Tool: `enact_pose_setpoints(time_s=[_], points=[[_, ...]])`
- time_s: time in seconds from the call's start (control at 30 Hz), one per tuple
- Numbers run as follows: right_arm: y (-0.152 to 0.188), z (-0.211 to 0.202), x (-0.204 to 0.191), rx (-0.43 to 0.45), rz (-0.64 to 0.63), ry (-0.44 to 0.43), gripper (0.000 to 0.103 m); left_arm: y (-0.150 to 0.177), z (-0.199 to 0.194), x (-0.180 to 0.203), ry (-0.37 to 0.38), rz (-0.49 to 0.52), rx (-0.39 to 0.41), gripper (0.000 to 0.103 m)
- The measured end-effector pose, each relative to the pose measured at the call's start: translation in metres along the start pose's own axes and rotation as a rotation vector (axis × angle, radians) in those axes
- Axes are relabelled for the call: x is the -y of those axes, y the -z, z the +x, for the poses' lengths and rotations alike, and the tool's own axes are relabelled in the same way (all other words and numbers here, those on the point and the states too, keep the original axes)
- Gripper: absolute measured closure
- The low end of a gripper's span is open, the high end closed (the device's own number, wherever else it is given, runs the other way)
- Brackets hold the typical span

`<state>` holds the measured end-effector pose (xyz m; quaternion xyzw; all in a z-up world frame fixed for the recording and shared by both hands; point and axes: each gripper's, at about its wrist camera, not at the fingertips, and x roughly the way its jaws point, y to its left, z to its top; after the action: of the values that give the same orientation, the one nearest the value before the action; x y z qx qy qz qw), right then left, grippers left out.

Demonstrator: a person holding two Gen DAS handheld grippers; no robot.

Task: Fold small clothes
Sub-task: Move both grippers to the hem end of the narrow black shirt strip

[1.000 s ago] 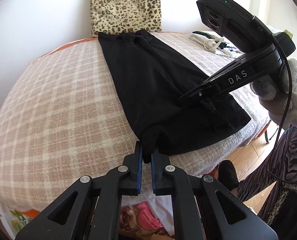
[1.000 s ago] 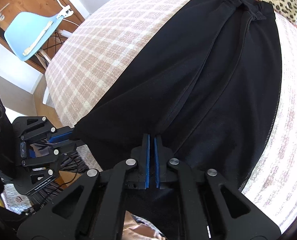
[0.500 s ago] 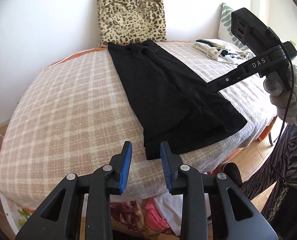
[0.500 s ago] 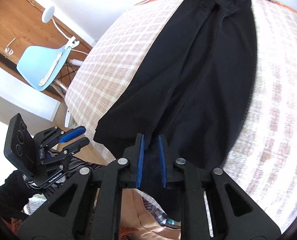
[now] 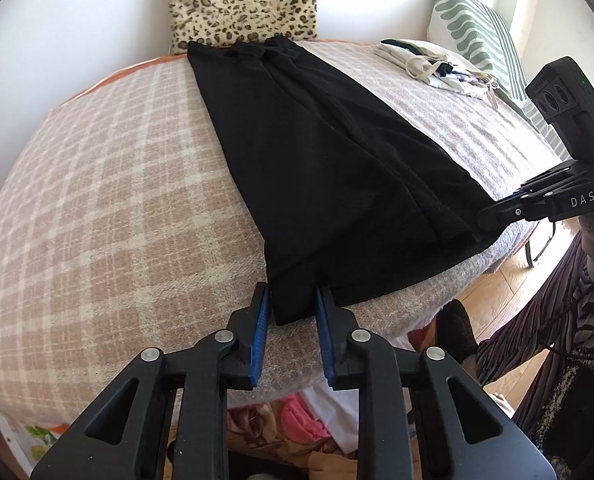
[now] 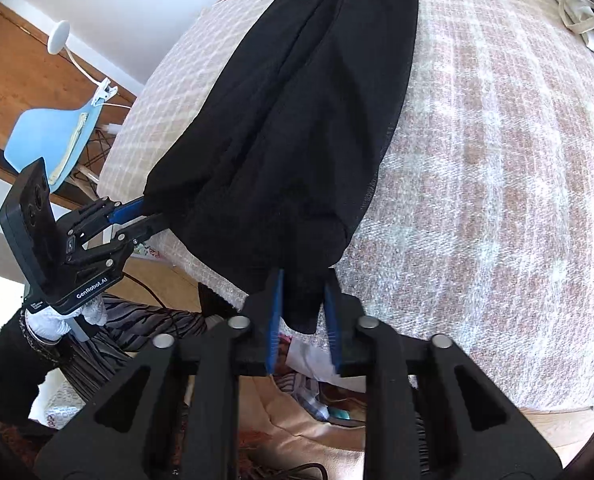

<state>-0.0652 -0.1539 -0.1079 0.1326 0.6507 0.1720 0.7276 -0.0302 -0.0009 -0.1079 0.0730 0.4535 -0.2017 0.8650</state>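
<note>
Our left gripper (image 5: 291,300) sits at 6 o'clock in its own view. Its blue pads (image 5: 262,320) stand a little apart around the near corner of the black garment (image 5: 317,160). The jaws have just been closing, but a thin gap shows on each side of the cloth, so nothing is pinched.

Our right gripper (image 6: 303,284) also sits at 6 o'clock in its view, and its jaws have just been closing too. There they show spread, with a hanging fold of the same garment's hem loose between them.

The garment lies flat along the checked blanket (image 5: 117,200). It runs from the leopard cushion (image 5: 243,0) at 12 o'clock down to the bed's near edge. A pile of pale clothes (image 5: 429,64) rests at 2 o'clock, well apart.
</note>
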Motion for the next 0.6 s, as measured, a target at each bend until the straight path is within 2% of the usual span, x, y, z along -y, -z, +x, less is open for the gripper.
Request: enact_pose_setpoints(time_s=[0.13, 0.23, 0.3, 0.37, 0.43, 0.53, 0.6], points=[[-0.001, -0.005, -0.013, -0.001, -0.072, 0.069, 0.097, 0.007, -0.009, -0.006, -0.024, -0.010, 0.001, 0.088], [-0.003, -0.008, -0.015, -0.024, -0.087, 0.034, 0.095, 0.002, -0.020, -0.012, -0.033, -0.026, 0.030, 0.088], [-0.006, -0.014, -0.012, -0.021, -0.084, 0.021, 0.089, -0.006, -0.031, -0.014, -0.041, -0.028, 0.067, 0.087], [-0.010, -0.024, -0.009, 0.013, -0.075, 0.013, 0.077, -0.015, -0.042, -0.018, -0.044, -0.032, 0.107, 0.078], [-0.017, -0.035, -0.007, 0.058, -0.074, 0.003, 0.071, -0.025, -0.050, -0.022, -0.021, -0.047, 0.143, 0.068], [-0.026, -0.045, -0.006, 0.114, -0.073, 0.011, 0.067, -0.036, -0.059, -0.030, -0.014, -0.076, 0.184, 0.067], [-0.029, -0.046, -0.002, 0.130, -0.067, 0.035, 0.067, -0.038, -0.059, -0.036, -0.007, -0.105, 0.193, 0.063]])
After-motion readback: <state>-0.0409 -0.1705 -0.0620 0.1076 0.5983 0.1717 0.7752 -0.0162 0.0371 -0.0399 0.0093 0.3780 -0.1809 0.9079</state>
